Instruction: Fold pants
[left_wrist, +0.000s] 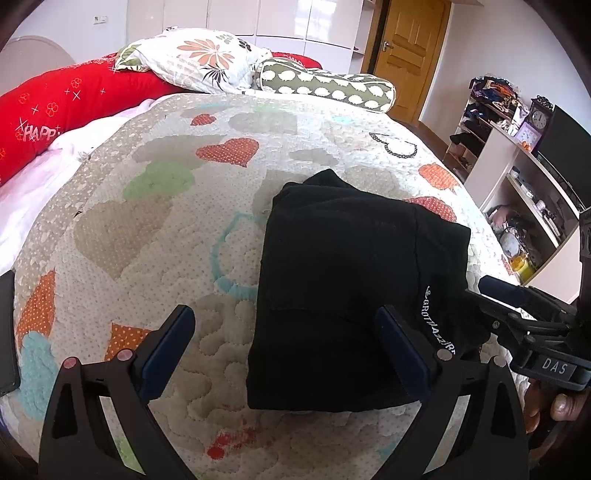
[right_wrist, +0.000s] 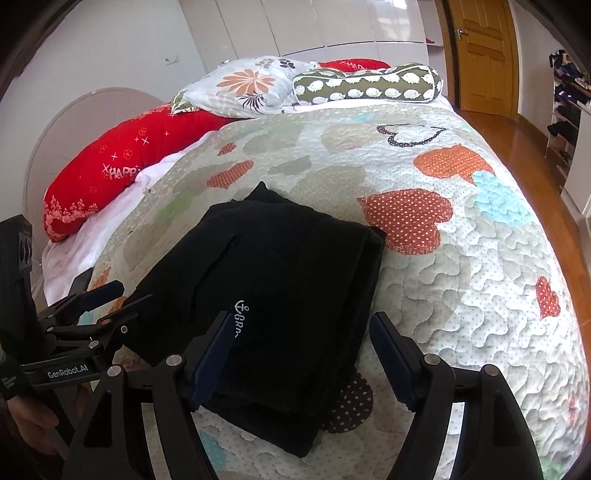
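Both grippers, left (left_wrist: 284, 354) and right (right_wrist: 299, 354), hang spread, holding nothing, since the black pants (left_wrist: 354, 280) already lie folded at twelve o'clock on the quilt (left_wrist: 166, 229).

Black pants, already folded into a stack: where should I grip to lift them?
Probably take the pants at the near stacked edge, coming low from the front with the open right hand-held gripper. All layers end together there, so one pinch catches them.

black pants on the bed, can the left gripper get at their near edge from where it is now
Probably yes. The left gripper is open just above the quilt, one jaw already over the folded black pants. Nothing lies between; the right gripper is off to the side.
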